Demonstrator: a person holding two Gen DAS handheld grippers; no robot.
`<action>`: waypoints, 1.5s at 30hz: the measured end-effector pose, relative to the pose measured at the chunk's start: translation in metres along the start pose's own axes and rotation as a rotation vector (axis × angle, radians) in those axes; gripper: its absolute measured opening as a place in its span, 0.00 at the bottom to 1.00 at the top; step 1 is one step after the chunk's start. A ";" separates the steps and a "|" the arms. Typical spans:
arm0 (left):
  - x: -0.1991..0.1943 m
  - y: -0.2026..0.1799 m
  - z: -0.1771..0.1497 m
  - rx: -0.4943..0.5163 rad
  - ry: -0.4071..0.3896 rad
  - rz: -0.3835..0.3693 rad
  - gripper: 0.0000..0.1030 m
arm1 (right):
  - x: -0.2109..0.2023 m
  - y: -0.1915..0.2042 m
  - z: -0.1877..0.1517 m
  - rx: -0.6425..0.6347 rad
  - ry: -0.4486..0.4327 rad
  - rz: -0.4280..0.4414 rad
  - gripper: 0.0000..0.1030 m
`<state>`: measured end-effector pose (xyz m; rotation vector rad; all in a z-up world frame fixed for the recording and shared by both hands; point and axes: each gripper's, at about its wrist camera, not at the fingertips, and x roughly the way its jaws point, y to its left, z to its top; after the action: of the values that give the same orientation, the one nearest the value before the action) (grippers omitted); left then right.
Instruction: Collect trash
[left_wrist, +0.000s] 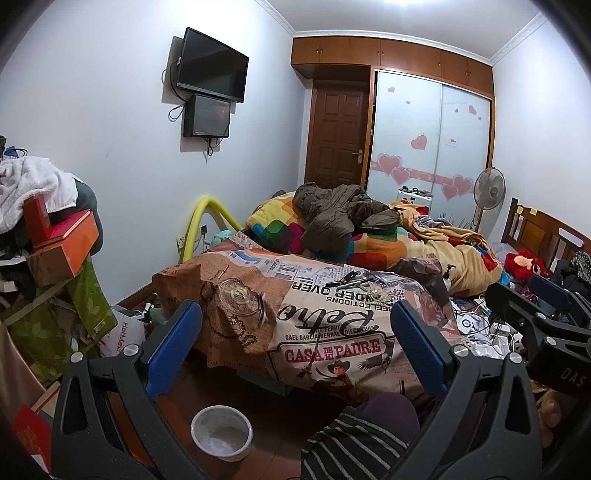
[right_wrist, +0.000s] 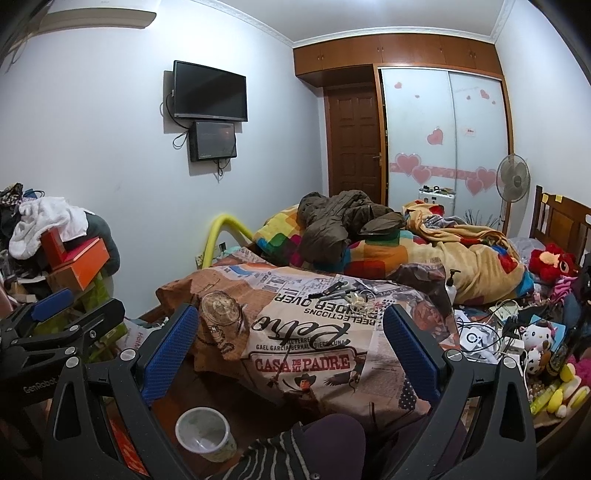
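Standing on the dark wooden floor at 6 o'clock, an empty white plastic cup (left_wrist: 222, 432) (right_wrist: 205, 438) is seen below both grippers. The left gripper (left_wrist: 293, 347) and right gripper (right_wrist: 291, 345) are held with blue pads spread wide, nothing between them. Beyond, at 12 o'clock, a printed duvet (left_wrist: 325, 332) is draped over the bed; farther, a brown jacket (left_wrist: 332, 214).

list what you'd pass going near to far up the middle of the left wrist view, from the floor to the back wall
paper cup on the floor → printed bedcover → pens and small tools lying on it → brown jacket on the colourful quilt → wooden door
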<state>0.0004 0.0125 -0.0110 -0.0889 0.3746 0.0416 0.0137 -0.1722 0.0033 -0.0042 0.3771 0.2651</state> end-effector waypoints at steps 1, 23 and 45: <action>0.000 0.001 -0.001 -0.002 0.000 0.000 1.00 | 0.000 0.001 0.000 -0.001 0.000 -0.002 0.97; 0.001 0.007 -0.009 -0.006 0.004 0.005 1.00 | 0.006 -0.004 0.000 0.008 0.015 -0.002 0.97; 0.175 -0.035 0.037 0.014 0.148 -0.096 1.00 | 0.144 -0.087 0.014 0.060 0.131 -0.150 0.97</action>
<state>0.1790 -0.0146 -0.0380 -0.0965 0.5184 -0.0625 0.1697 -0.2185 -0.0398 0.0092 0.5122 0.1053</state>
